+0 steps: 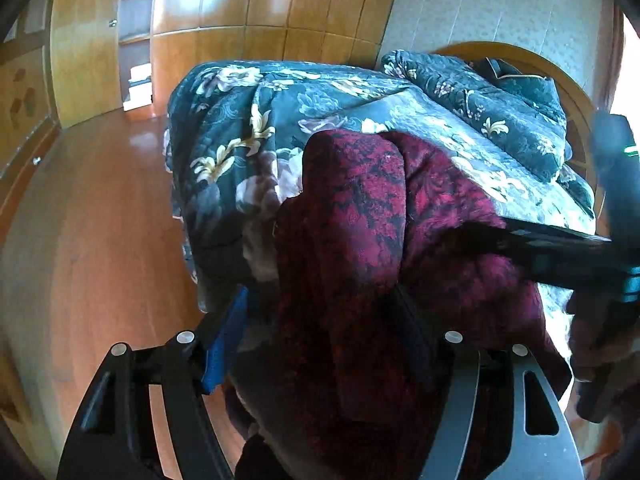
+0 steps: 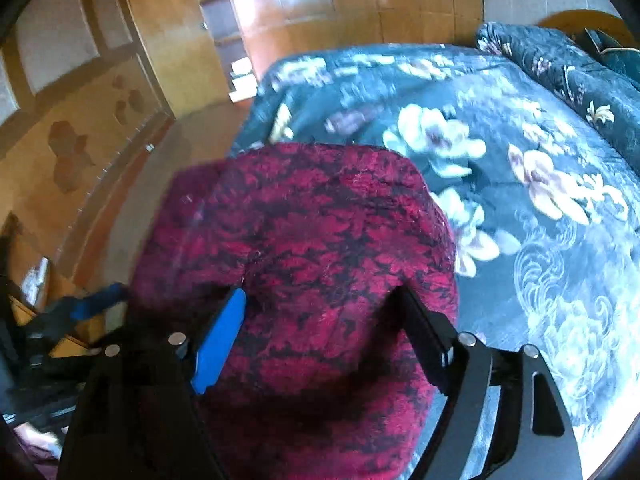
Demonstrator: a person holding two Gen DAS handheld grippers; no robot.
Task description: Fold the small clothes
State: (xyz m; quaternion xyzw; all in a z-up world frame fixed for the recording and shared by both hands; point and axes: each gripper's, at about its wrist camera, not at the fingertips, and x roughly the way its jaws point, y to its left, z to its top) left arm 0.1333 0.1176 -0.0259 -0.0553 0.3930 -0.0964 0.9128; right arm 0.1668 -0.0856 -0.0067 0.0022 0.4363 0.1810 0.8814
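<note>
A thick red-and-black patterned garment (image 1: pixel 360 216) is bunched up at the near edge of the bed. My left gripper (image 1: pixel 320 340) is shut on its lower part, with cloth filling the wide gap between the blue pad (image 1: pixel 224 344) and the dark finger. In the right wrist view the same garment (image 2: pixel 304 232) bulges up between the fingers of my right gripper (image 2: pixel 324 336), which is shut on it. The right gripper (image 1: pixel 560 256) reaches in from the right in the left wrist view. The left gripper (image 2: pixel 80 308) shows at the far left in the right wrist view.
The bed carries a dark green floral bedspread (image 2: pixel 520 168) with a rolled quilt (image 1: pixel 500 108) at its head by the wooden headboard. A polished wooden floor (image 1: pixel 92 220) lies to the left, with wooden wardrobes (image 1: pixel 240 12) behind.
</note>
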